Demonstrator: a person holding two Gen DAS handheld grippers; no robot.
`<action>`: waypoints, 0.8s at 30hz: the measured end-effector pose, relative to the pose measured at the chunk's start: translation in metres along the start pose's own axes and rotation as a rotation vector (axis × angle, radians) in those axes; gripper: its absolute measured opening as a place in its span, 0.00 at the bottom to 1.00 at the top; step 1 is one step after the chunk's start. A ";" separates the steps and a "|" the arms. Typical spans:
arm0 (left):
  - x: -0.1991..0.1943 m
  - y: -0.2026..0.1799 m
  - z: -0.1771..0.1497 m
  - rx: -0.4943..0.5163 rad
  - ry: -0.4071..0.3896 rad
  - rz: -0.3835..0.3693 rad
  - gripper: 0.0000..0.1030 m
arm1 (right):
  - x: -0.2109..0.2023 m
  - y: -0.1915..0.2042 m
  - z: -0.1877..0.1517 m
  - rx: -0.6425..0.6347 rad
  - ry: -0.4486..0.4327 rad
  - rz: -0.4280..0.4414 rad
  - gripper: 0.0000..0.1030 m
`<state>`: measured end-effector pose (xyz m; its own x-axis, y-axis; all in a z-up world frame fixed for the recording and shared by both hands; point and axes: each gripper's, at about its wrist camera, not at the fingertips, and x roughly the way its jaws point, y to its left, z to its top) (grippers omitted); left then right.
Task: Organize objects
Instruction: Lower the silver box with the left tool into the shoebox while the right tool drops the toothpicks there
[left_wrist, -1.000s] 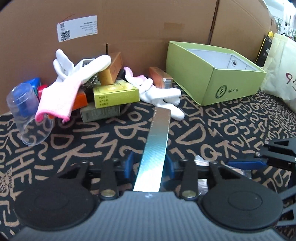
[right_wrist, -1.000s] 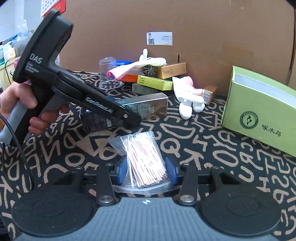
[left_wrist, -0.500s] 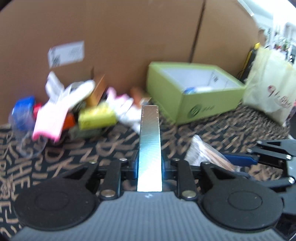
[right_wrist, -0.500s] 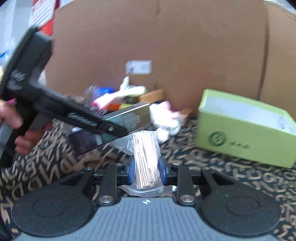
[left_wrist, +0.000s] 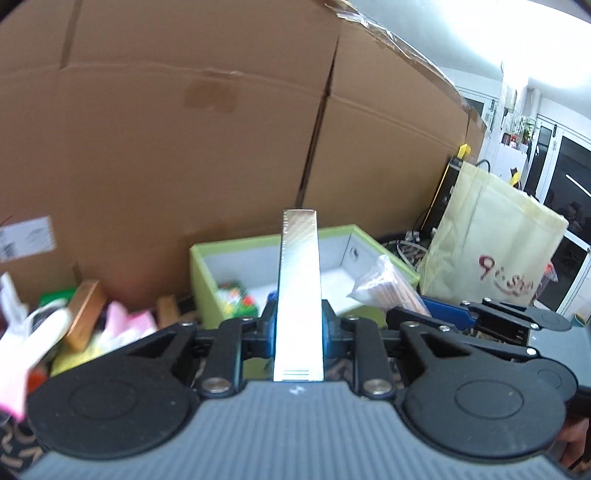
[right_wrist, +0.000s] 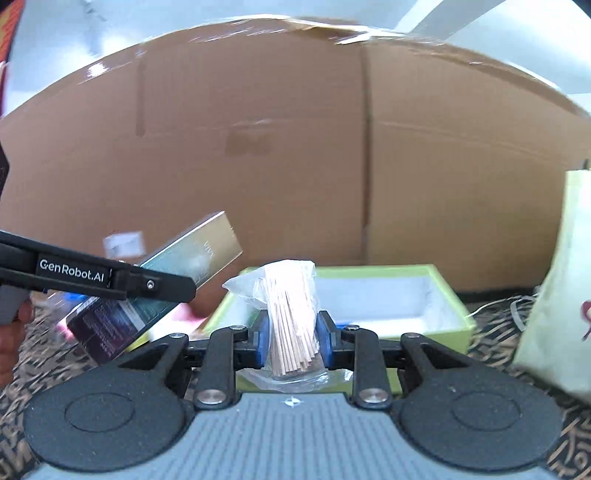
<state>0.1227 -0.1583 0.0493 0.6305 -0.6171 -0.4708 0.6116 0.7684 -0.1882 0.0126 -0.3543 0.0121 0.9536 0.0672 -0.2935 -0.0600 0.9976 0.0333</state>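
My left gripper (left_wrist: 298, 328) is shut on a long silver box (left_wrist: 300, 288), held up in the air and pointing toward the green box (left_wrist: 207, 273). The silver box also shows in the right wrist view (right_wrist: 192, 266), with the left gripper (right_wrist: 162, 286) clamped on it. My right gripper (right_wrist: 291, 332) is shut on a clear bag of wooden sticks (right_wrist: 291, 314), held just in front of the green box (right_wrist: 450, 314). The bag also shows in the left wrist view (left_wrist: 388, 288). The green box is open, white inside, with small colourful items (left_wrist: 236, 299) at its left end.
A pile of gloves (left_wrist: 22, 332), small boxes (left_wrist: 83, 314) and a pink cloth (left_wrist: 125, 321) lies left of the green box. A tall cardboard wall (left_wrist: 184, 147) stands behind. A cream tote bag (left_wrist: 491, 243) stands right of the green box. The table has a black patterned cloth (right_wrist: 517, 321).
Both grippers have lifted off the table with their loads and moved toward the green box. The view now looks down into the box from close by.
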 end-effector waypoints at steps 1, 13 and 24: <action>0.009 -0.003 0.006 -0.001 -0.005 0.000 0.21 | 0.005 -0.007 0.004 0.006 -0.007 -0.020 0.29; 0.143 0.001 0.032 -0.023 0.071 0.083 0.21 | 0.106 -0.057 0.017 0.008 0.026 -0.164 0.29; 0.136 0.004 0.014 0.020 -0.084 0.160 1.00 | 0.130 -0.073 -0.016 -0.034 0.018 -0.213 0.76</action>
<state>0.2177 -0.2415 -0.0032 0.7578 -0.4999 -0.4193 0.5093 0.8549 -0.0986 0.1363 -0.4183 -0.0435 0.9403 -0.1453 -0.3076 0.1320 0.9892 -0.0639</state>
